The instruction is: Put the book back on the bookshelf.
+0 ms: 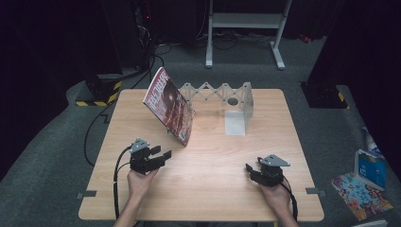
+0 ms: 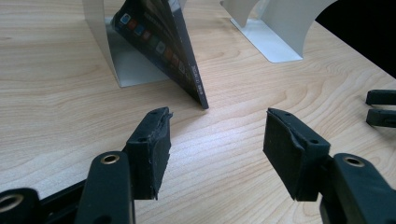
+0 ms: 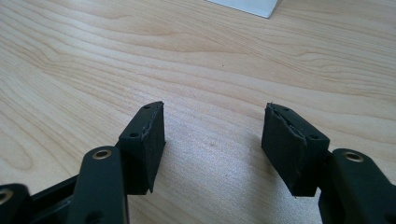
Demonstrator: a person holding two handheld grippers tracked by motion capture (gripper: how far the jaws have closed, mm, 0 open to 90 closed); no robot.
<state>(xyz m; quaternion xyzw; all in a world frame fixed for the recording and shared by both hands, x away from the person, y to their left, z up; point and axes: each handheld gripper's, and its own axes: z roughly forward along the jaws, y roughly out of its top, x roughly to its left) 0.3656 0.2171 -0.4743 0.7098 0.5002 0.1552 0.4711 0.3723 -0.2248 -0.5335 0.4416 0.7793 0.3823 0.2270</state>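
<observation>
A thin magazine with a red and dark cover [image 1: 169, 105] stands tilted on the light wooden tabletop [image 1: 208, 161], leaning against a white metal bookend [image 2: 122, 65] of the folding book rack [image 1: 222, 97]. Its lower edge touches the wood. The left hand-held gripper [image 1: 160, 155] is near the magazine and points toward it, with jaws spread and nothing between them. The right hand-held gripper [image 1: 250, 169] is well apart, low over bare wood, also spread and empty.
</observation>
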